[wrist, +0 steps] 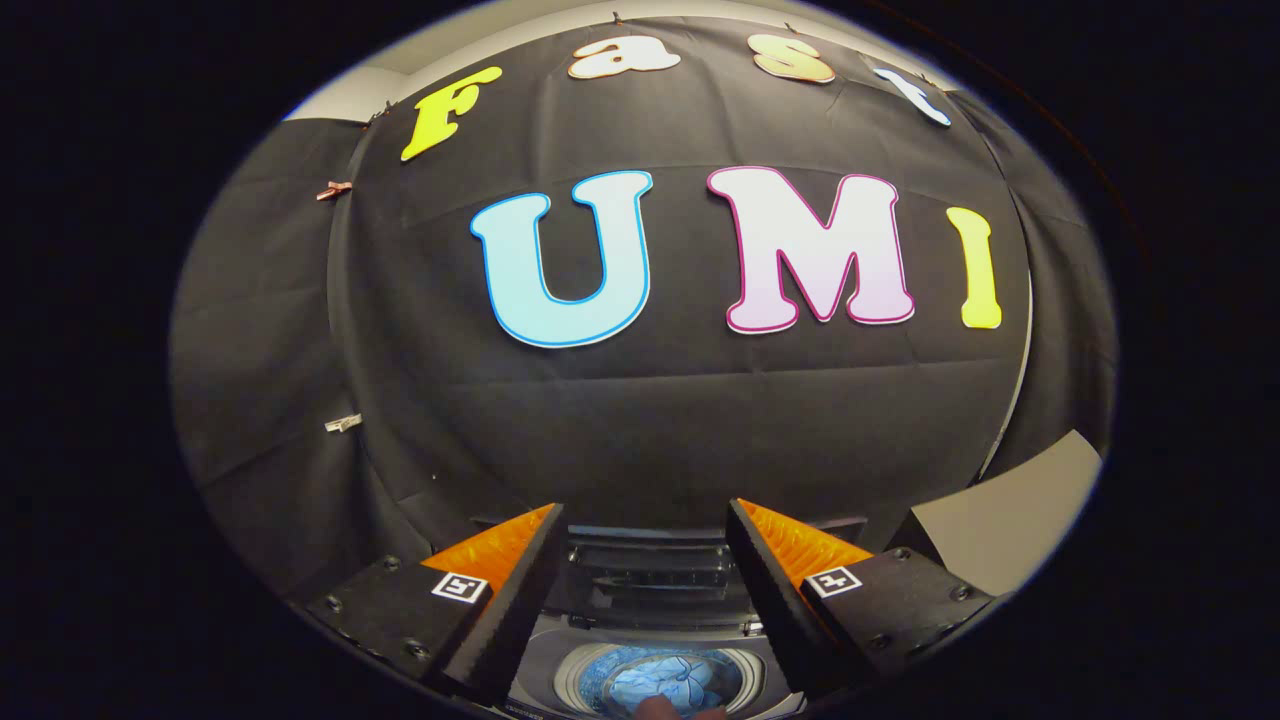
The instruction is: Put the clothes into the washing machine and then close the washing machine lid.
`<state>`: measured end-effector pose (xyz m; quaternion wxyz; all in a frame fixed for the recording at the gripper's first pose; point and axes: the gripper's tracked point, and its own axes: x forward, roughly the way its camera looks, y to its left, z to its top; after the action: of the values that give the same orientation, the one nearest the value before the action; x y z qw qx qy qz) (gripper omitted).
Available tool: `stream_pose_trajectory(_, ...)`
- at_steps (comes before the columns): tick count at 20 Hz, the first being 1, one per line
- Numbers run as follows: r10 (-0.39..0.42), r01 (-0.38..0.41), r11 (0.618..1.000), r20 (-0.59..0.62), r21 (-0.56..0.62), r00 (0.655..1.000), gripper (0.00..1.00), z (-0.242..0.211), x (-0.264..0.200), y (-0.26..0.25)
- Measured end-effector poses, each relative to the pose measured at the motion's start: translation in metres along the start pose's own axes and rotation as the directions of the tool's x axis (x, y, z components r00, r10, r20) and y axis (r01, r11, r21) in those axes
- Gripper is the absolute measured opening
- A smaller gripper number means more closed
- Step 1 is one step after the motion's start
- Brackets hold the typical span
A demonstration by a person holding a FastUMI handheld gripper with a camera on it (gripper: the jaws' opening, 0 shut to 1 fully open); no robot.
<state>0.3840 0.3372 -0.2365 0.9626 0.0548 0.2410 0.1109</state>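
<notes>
My gripper (645, 525) is open, with a wide gap and nothing between its fingers. It hangs above a top-loading washing machine (560, 655), seen between and below the fingers. The lid (650, 575) stands raised at the back of the machine, against the black cloth wall. Down in the round drum lies a light blue and white piece of clothing (665, 680). At the drum's near rim a small rounded tan shape (665, 708) shows; I cannot tell what it is.
The black cloth wall (650, 420) rises straight behind the machine. A grey flat panel (1010, 520) stands to the right of the machine, beyond the right finger. Small clips (342, 423) hold the cloth at the left.
</notes>
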Motion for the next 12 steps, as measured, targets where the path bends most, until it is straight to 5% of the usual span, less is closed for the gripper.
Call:
stream_pose_trajectory(6,-0.03,0.03,0.999,-0.021,0.014,0.999,0.99,0.015,0.051,-0.012)
stream_pose_trajectory(12,-0.061,0.064,0.998,-0.18,0.014,0.982,0.99,-0.036,0.098,-0.012)
